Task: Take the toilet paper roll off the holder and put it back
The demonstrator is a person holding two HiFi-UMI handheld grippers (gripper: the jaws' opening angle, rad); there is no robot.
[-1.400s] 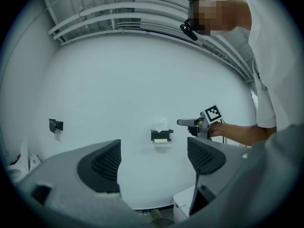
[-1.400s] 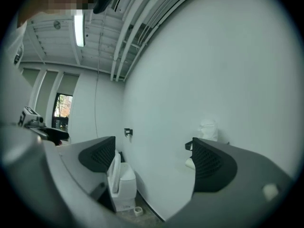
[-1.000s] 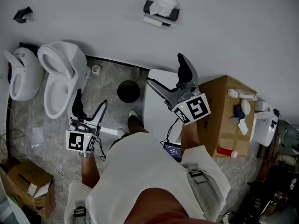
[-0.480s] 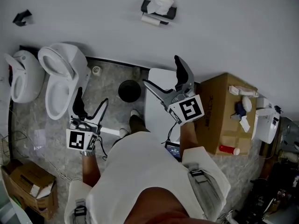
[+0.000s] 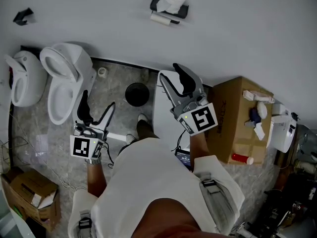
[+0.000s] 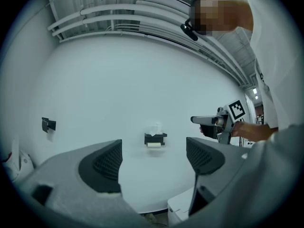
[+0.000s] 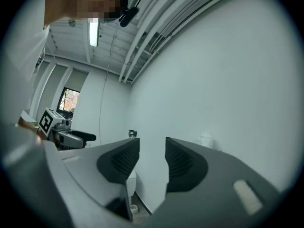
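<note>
At the left a white toilet (image 5: 62, 81) stood against the wall, and just right of it the left gripper (image 5: 98, 100) hung over the floor with its jaws spread wide and empty. Further right, high on the wall, the toilet paper roll (image 5: 161, 19) sat on its black holder (image 5: 184, 13), well apart from both grippers. Below it the right gripper (image 5: 170, 72) faced the wall, its jaws having just been closing to a narrow gap with nothing between them, and a cardboard box (image 5: 233, 123) stood to its right.
</note>
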